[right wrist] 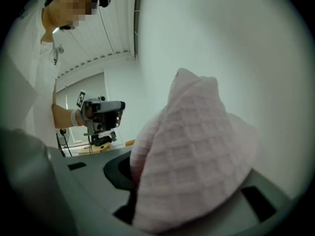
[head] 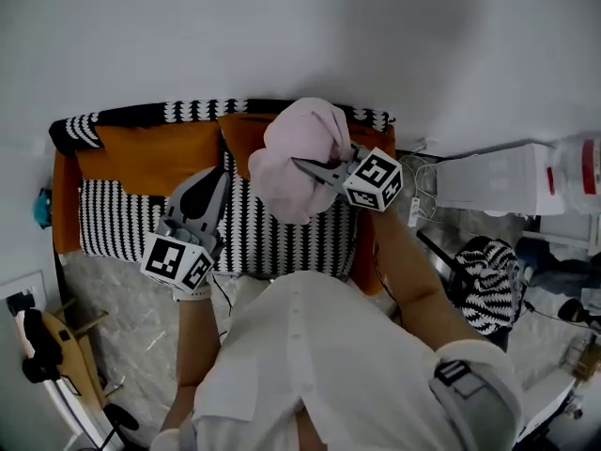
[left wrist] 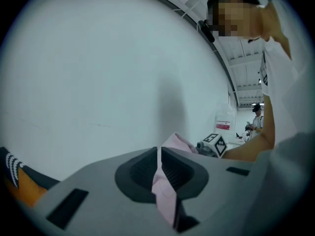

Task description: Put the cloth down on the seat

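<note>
White wall behind, patterned seat (head: 122, 219) below: pink cloth (head: 296, 158) held aloft.
Right tool (head: 305, 165) clamps the bunched cloth above the seat's back edge, towards its right corner; left tool (head: 222, 175) is closed on a pink strip of it, over the seat's middle.

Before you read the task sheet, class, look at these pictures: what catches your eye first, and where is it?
A bunched pink waffle-weave cloth stands out, clamped in the right gripper above the sofa's black-and-white patterned seat. Bright orange cushions line the sofa's back, and the left gripper hangs over the seat with a pink strip pinched between its jaws.
</note>
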A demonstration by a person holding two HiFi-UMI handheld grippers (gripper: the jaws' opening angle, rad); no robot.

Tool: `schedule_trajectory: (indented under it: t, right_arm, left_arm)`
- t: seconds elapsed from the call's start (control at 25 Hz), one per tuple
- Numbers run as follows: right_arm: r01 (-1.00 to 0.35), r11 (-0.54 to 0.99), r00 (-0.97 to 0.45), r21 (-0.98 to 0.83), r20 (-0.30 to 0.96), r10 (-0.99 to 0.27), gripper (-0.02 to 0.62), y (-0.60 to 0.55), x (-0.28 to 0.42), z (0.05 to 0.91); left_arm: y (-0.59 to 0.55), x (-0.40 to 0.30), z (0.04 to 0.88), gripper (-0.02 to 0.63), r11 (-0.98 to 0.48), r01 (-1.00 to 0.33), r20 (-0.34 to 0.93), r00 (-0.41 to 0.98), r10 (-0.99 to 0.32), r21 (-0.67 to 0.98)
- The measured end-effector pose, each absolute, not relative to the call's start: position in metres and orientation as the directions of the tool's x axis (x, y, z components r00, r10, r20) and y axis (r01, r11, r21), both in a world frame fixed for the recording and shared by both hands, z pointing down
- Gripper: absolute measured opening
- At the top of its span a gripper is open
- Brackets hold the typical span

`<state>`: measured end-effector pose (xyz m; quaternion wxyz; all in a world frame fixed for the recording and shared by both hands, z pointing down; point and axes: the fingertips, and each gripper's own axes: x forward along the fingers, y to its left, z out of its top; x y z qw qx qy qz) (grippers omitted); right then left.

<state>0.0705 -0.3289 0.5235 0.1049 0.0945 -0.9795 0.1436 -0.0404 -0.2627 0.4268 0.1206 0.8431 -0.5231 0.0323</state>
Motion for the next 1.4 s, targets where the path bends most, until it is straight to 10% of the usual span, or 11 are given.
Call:
schedule_trajectory:
  t: [1.04,1.4]
  right_arm:
    - [-0.644,0.694,-0.632,-0.322,0.736,-0.244,0.299,-0.468,0.233,0.67]
    - [-0.715,0.661,-0.583,-0.229,0.717,-0.382,0.341,-0.471,0.269,0.629]
  left_arm:
    - [-0.333,0.037,0.47,0.04,-0.56,-0.8,0.235,0.599,-0.765,0.216]
    - [-0.326,0.041,0.463,0.04,-0.564,-0.801,0.221,0.598,-0.77,0.203]
